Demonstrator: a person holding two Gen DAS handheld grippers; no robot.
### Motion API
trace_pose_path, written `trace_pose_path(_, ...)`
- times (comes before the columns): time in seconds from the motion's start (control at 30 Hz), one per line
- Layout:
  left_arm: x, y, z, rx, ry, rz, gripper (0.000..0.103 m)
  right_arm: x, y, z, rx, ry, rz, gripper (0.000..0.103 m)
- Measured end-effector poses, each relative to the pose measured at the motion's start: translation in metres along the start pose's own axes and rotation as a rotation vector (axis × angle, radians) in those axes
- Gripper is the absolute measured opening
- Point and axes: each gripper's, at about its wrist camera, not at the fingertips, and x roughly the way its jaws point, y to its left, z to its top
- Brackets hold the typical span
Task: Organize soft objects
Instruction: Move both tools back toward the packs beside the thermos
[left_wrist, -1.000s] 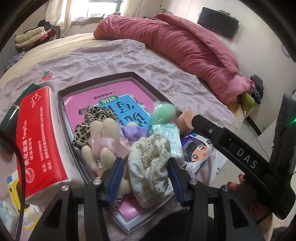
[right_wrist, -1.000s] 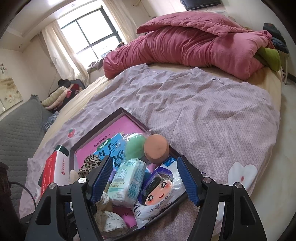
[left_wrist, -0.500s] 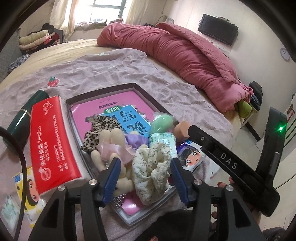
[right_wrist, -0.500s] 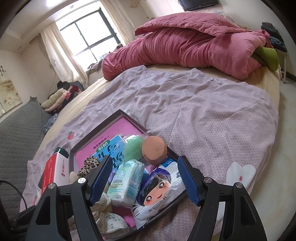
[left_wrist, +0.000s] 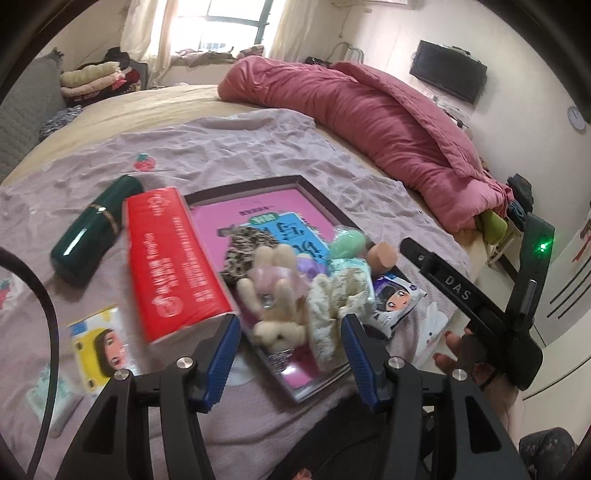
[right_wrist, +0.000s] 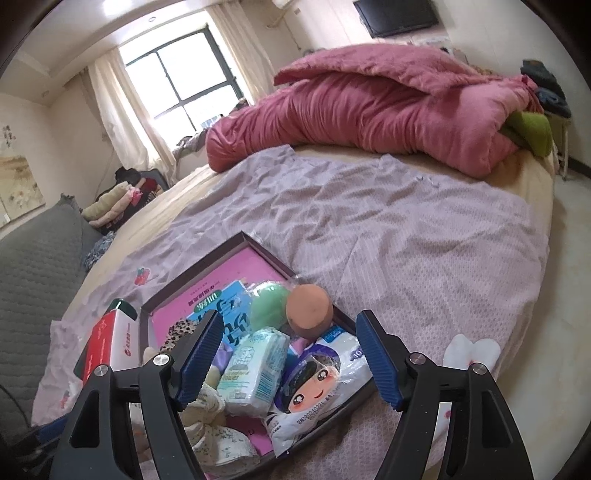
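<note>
A dark-rimmed pink tray (left_wrist: 295, 182) (right_wrist: 236, 240) lies on the bed. It holds a beige plush toy (left_wrist: 275, 295), a floral cloth (left_wrist: 332, 306) (right_wrist: 221, 446), a leopard-print piece (left_wrist: 245, 245), a green sponge (right_wrist: 269, 304), an orange sponge (right_wrist: 308, 308), a tissue pack (right_wrist: 255, 373) and a cartoon-face packet (right_wrist: 314, 387). My left gripper (left_wrist: 290, 350) is open and empty, just in front of the plush toy and cloth. My right gripper (right_wrist: 290, 356) is open and empty above the tissue pack and packet.
A red tissue box (left_wrist: 171, 258) leans at the tray's left edge, with a dark green bottle (left_wrist: 92, 230) beyond it. A yellow packet (left_wrist: 99, 345) lies near left. A pink quilt (right_wrist: 369, 110) lies at the far side of the bed. The bed's edge is right.
My left gripper has drawn back and up from the floral cloth, so the tray looks farther away. The right gripper has barely moved.
</note>
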Motion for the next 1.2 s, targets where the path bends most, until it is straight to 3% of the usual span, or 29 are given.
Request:
trace_pose_path(0.23,-0.027,0.03,-0.008,-0.048,-0.018,0.059,0.056,-0.021,0.017,0.001,-0.076,-0.076,-0.026,0.075)
trace_pose_path(0.5,-0.056,0.072,-0.022,-0.131,-0.031,0.126,0.056,-0.038,0.04,0.0,-0.126,-0.072,-0.042,0.075)
trace_pose_path(1.2,-0.137,0.158,-0.054,-0.278,-0.101,0.23,0.056,-0.093,0.132,-0.015,-0.296,-0.081,0.11,0.076)
